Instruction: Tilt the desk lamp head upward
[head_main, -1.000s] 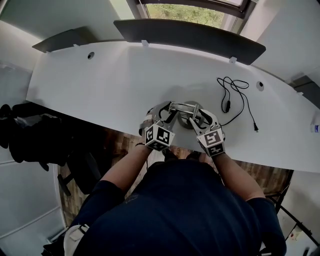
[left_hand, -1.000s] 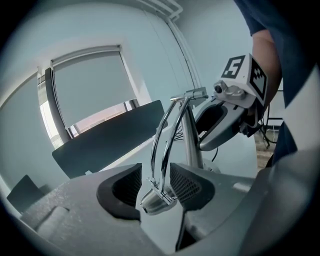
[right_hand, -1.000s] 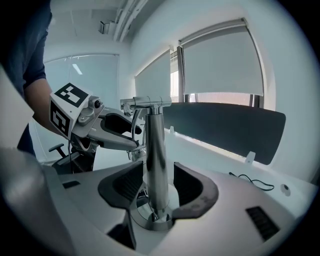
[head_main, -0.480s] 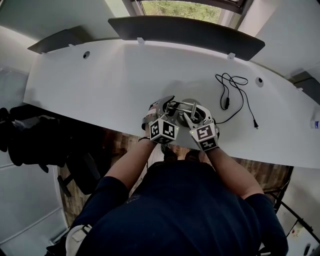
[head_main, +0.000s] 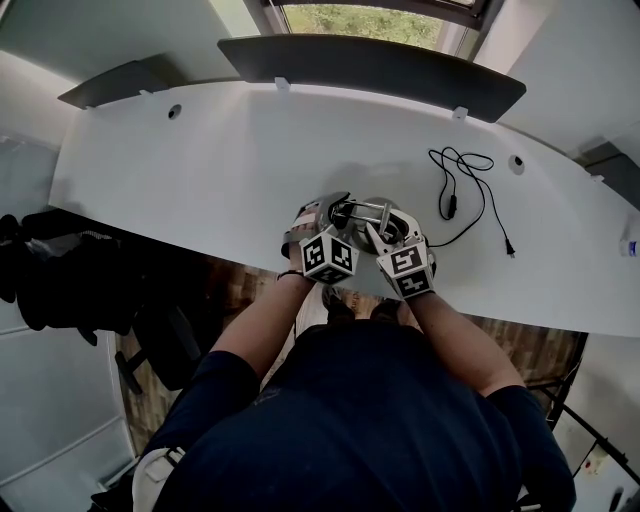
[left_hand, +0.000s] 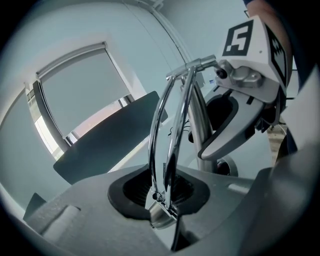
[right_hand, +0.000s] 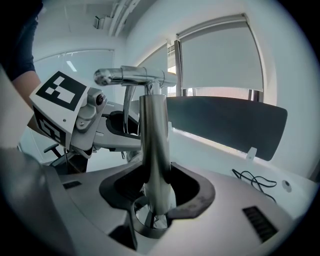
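A chrome desk lamp (head_main: 366, 213) stands near the front edge of the white desk (head_main: 200, 170). My left gripper (head_main: 336, 213) reaches in from its left. In the left gripper view its jaws (left_hand: 162, 200) are closing on the lamp's two thin chrome rods (left_hand: 172, 125), which run up to a crossbar. My right gripper (head_main: 394, 228) comes in from the lamp's right. In the right gripper view its jaws (right_hand: 156, 192) are closing round the thick upright post (right_hand: 154, 145), with the round base (right_hand: 150, 226) below. The lamp head is hidden.
A black cable (head_main: 465, 195) with a plug lies coiled on the desk to the right of the lamp. A dark curved screen (head_main: 370, 60) stands along the desk's far edge, under a window. A dark chair (head_main: 60, 270) stands at the left, below the desk's edge.
Both grippers have drawn closer together around the lamp. The left jaws have closed in onto the thin rods, and the right jaws have narrowed round the post.
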